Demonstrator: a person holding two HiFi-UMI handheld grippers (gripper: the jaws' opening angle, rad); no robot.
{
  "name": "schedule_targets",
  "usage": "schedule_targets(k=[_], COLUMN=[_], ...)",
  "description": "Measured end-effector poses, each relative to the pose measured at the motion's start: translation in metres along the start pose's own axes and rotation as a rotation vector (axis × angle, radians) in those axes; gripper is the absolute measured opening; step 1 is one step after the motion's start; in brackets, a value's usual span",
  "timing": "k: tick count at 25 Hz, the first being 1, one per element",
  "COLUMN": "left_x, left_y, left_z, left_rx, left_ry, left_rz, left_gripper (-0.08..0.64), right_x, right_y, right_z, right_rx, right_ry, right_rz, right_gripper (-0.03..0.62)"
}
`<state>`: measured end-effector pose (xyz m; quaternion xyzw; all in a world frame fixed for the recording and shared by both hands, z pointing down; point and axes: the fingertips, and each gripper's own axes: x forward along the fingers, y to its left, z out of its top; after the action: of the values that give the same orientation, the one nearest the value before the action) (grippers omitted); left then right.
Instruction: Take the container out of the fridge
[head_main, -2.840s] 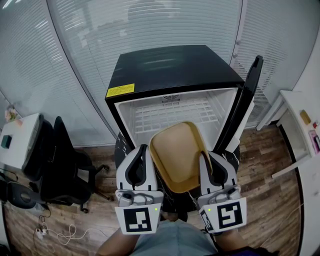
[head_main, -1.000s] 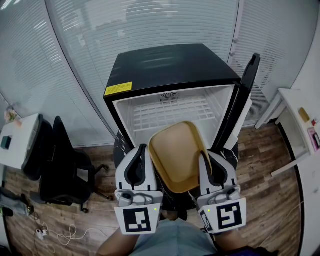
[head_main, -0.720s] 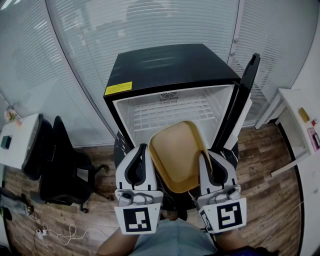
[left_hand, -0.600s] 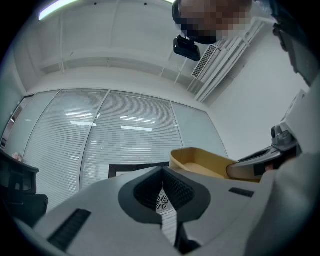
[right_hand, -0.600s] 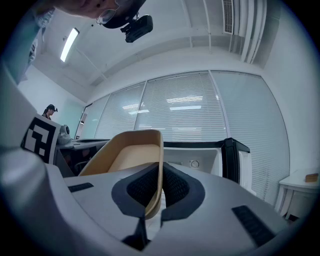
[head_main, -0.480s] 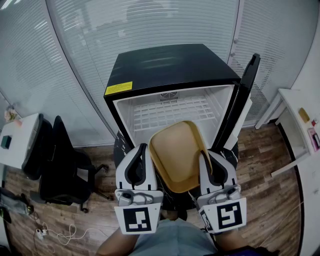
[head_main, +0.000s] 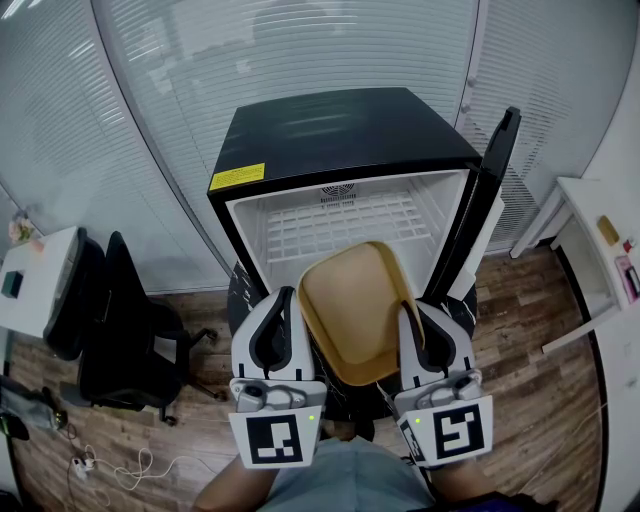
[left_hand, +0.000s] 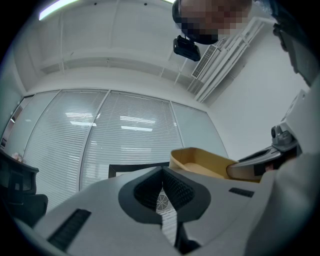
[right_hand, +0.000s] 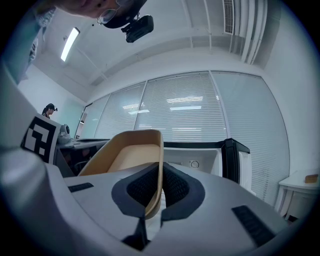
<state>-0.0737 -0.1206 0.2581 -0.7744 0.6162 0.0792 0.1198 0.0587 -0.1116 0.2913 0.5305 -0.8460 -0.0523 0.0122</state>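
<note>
The tan plastic container (head_main: 350, 310) hangs in front of the open black fridge (head_main: 340, 140), outside it and tilted a little. My right gripper (head_main: 410, 308) is shut on the container's right rim; in the right gripper view the rim (right_hand: 156, 165) is pinched between the dark pads. My left gripper (head_main: 285, 295) sits just beside the container's left rim. Its jaws are shut with nothing between them (left_hand: 161, 175), and the container (left_hand: 200, 162) shows off to its right. The fridge's white inside holds only a wire shelf (head_main: 345, 225).
The fridge door (head_main: 490, 200) stands open on the right. A black office chair (head_main: 120, 320) and a white desk (head_main: 35, 280) are at the left, a white table (head_main: 600, 270) at the right. Cables (head_main: 110, 465) lie on the wood floor. Blinds cover the glass walls behind.
</note>
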Motion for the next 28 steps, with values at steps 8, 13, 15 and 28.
schedule_targets(k=[8, 13, 15, 28], left_x=[0.0006, 0.0009, 0.0007, 0.0008], left_y=[-0.0009, -0.0011, -0.0011, -0.0003], left_z=[-0.0009, -0.0002, -0.0009, -0.0029], left_rx=[0.003, 0.005, 0.006, 0.008], left_ry=[0.003, 0.001, 0.006, 0.009], left_rz=[-0.002, -0.004, -0.004, -0.004], left_gripper=[0.014, 0.014, 0.014, 0.014], right_x=[-0.0001, 0.0001, 0.0001, 0.0006], right_y=[-0.0011, -0.0011, -0.0011, 0.0], right_z=[-0.0007, 0.0, -0.0001, -0.0009], right_rx=[-0.005, -0.004, -0.004, 0.0], right_ry=[0.005, 0.0, 0.001, 0.001], right_rz=[-0.005, -0.006, -0.006, -0.004], right_gripper=[0.017, 0.017, 0.017, 0.017])
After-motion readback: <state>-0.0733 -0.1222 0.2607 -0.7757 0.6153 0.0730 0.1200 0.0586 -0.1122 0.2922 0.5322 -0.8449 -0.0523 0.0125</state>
